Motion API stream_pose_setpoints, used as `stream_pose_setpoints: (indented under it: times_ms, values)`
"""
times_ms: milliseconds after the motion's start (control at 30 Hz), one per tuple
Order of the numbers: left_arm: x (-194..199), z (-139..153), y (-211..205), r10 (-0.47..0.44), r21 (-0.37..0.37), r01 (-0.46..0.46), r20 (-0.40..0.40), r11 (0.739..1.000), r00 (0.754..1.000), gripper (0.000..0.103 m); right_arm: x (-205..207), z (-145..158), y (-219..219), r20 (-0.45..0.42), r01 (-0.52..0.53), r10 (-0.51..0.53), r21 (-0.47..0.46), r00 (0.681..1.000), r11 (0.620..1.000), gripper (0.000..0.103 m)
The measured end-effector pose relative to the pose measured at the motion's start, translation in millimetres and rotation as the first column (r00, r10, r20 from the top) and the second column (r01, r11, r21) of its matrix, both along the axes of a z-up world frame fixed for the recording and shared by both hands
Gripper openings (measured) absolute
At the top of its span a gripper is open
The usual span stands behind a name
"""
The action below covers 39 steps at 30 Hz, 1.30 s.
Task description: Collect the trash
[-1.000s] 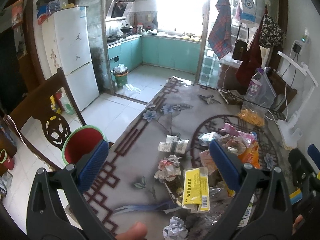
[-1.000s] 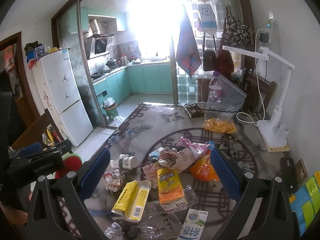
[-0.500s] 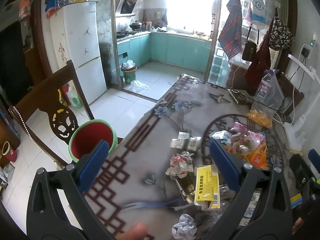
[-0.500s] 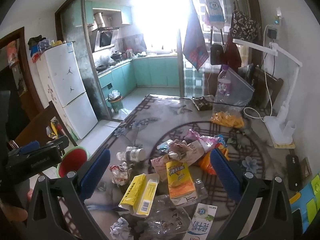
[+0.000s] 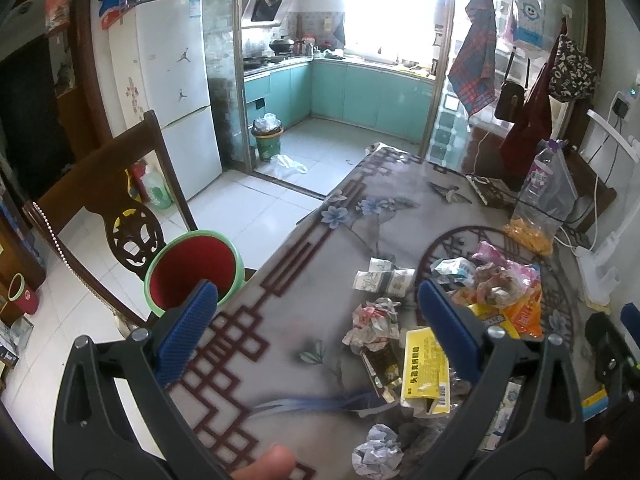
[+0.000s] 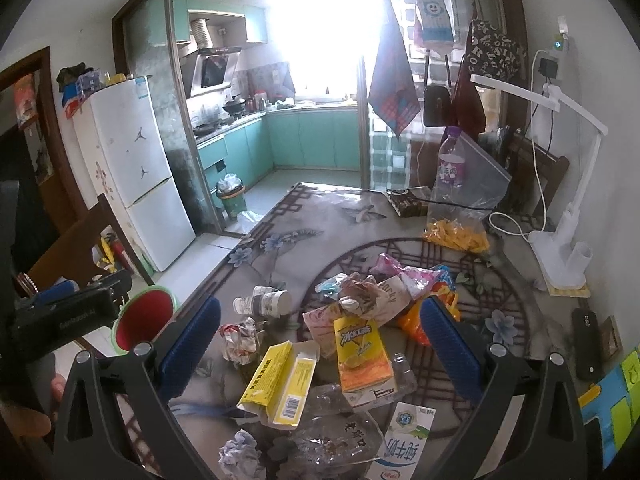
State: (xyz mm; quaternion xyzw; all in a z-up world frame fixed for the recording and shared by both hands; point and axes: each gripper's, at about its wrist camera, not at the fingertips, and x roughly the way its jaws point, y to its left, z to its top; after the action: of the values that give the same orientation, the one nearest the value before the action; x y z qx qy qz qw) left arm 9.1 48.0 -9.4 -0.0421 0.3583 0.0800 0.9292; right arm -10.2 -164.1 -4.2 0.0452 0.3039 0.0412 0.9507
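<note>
Trash lies in a heap on the patterned table: a yellow box, a yellow juice carton, crumpled paper, a crushed paper cup, pink and orange wrappers, a clear plastic bottle and a milk carton. A green bin with red inside stands on the chair left of the table. My left gripper is open and empty above the table's near left. My right gripper is open and empty above the heap.
A wooden chair stands left of the table. A white desk lamp, a water bottle in a clear bag with orange snacks, a black remote and cables sit at the table's right. A fridge and the kitchen lie beyond.
Both grippers have lifted and drawn back a little, so the heap sits lower in both views. Both stay open and empty.
</note>
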Motion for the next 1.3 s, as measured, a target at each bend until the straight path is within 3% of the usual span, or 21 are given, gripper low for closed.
stream_pose_setpoints:
  times_ms: [400, 767, 900, 1033, 1133, 1200, 1300]
  values:
    - [2.9, 9.2, 0.9, 0.022, -0.001, -0.022, 0.035, 1.000, 0.999, 0.099, 1.5, 3.3, -7.0, 0.031, 0.009, -0.009, 0.003, 0.999, 1.000, 0.096]
    - [-2.5, 9.1, -4.9, -0.012, -0.003, 0.012, 0.083, 1.000, 0.997, 0.099, -4.4, -0.9, -15.9, 0.043, 0.025, -0.025, 0.008, 0.999, 1.000, 0.096]
    - [2.9, 3.1, -14.0, -0.090, -0.009, 0.090, 0.043, 0.996, 0.995, 0.099, -3.6, -4.1, -21.2, 0.027, 0.032, -0.032, 0.011, 0.999, 0.999, 0.096]
    - [1.5, 0.7, -22.3, -0.090, 0.032, 0.089, 0.035, 0.995, 0.995, 0.099, -6.5, -4.0, -29.9, 0.028, 0.054, -0.055, 0.027, 0.998, 0.998, 0.096]
    - [-0.6, -2.5, -24.7, -0.134, 0.002, 0.134, 0.016, 0.991, 0.991, 0.099, -8.7, -4.6, -33.6, 0.024, 0.057, -0.057, 0.007, 0.998, 0.998, 0.096]
    - [-3.2, -10.8, -27.0, -0.192, -0.017, 0.192, 0.000, 0.981, 0.981, 0.099, -9.1, -3.8, -38.5, 0.022, 0.067, -0.067, -0.018, 0.998, 0.998, 0.096]
    - [-10.5, -46.5, -38.1, -0.298, -0.013, 0.298, -0.115, 0.954, 0.948, 0.099, -12.8, -8.0, -51.3, 0.009, 0.083, -0.083, -0.042, 0.997, 0.996, 0.096]
